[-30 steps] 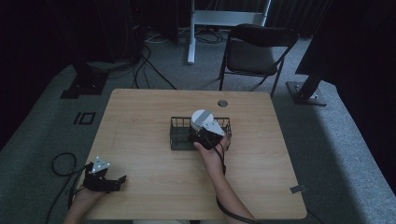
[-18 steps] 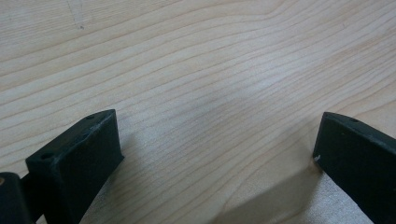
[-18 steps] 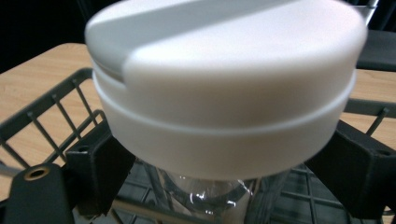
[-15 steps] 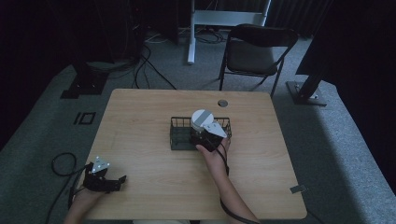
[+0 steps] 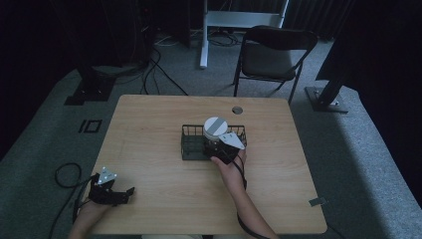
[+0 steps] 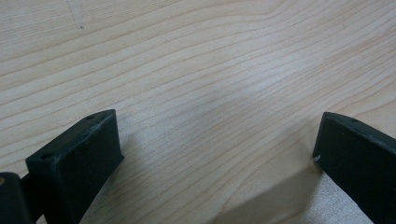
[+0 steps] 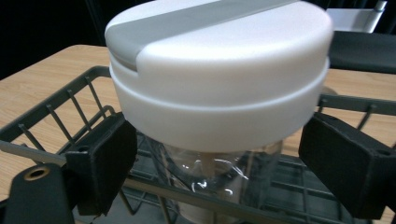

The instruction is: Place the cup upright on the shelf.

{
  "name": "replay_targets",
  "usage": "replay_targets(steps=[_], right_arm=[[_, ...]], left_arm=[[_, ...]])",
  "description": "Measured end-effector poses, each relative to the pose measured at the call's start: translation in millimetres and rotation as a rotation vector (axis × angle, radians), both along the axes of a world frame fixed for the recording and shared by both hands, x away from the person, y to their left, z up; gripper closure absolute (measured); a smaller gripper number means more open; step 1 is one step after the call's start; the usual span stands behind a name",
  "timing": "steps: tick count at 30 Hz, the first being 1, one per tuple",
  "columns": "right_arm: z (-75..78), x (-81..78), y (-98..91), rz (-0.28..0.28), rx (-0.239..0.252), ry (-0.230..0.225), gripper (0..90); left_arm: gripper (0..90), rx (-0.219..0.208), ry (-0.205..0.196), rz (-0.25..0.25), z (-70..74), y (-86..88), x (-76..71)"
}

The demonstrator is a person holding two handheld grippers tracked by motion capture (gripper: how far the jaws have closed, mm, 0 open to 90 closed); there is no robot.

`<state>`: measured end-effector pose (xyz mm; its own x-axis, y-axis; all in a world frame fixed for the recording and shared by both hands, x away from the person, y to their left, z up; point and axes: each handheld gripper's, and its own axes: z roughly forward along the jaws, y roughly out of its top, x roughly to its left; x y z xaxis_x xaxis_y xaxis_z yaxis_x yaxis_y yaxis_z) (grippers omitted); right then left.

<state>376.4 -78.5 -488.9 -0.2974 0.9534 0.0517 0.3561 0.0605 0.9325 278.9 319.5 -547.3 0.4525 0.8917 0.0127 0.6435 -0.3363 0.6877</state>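
A clear jar with a white and grey lid (image 5: 215,127) (image 7: 219,70) stands upright inside a black wire basket (image 5: 191,145) (image 7: 56,116) at the middle of the wooden table (image 5: 149,124). My right gripper (image 5: 217,147) (image 7: 217,172) is at the basket's near side, open, with one jaw on each side of the jar's clear body just under the lid. The pads (image 7: 105,161) stand slightly off the glass. My left gripper (image 5: 125,192) (image 6: 217,154) rests at the table's near left corner, open, with bare wood between its jaws.
A round cable hole (image 5: 237,110) sits in the table behind the basket. A dark folding chair (image 5: 271,55) stands beyond the far edge. Cables and stand bases lie on the grey floor around the table.
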Motion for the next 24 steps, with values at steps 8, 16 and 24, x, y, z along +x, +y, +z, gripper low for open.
replay_targets(steps=[8,16,24], right_arm=[[2.9,-11.0,-6.0,0.022,-0.001,-0.013,11.5],[2.8,-24.9,-15.6,0.034,0.0,-0.029,11.5],[1.8,-36.6,-26.7,0.046,-0.008,-0.032,11.5]], left_arm=[[1.1,0.0,0.0,0.0,0.0,0.0,0.0],[1.2,0.0,0.0,0.0,0.0,0.0,0.0],[1.1,0.0,0.0,0.0,0.0,0.0,0.0]])
